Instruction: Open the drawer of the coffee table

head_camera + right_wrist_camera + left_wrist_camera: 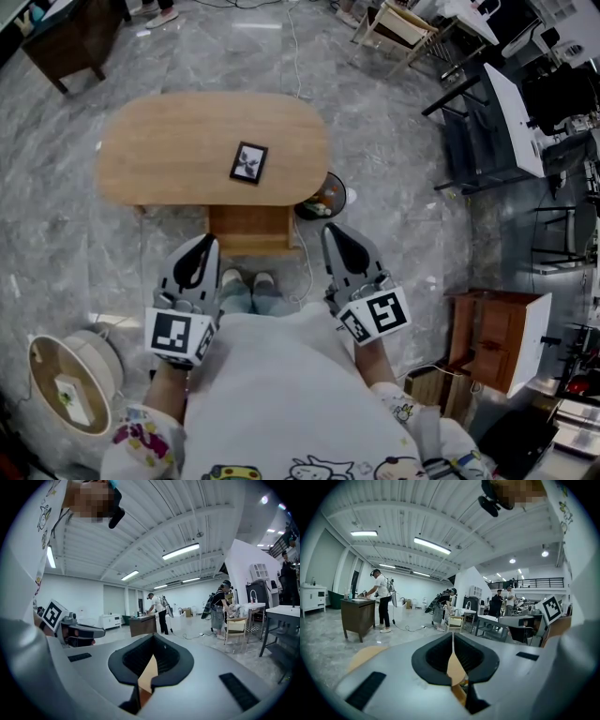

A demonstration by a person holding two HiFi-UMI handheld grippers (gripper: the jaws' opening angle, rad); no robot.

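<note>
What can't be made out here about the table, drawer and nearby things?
- Drawer: head view looks down on it below the table; front and handle hidden, open or shut unclear.
- Framed picture: head view, too small.
- Gripper views: left gripper and right gripper hide nearly all the table.

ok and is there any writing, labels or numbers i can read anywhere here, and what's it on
No readable text anywhere.
Marker cube on the left tool: black-and-white square pattern, not letters.
Marker cube on the right tool: same kind of pattern.
Framed picture on the coffee table: too small to read.
Cartoon prints on the shirt: no words legible.
</note>
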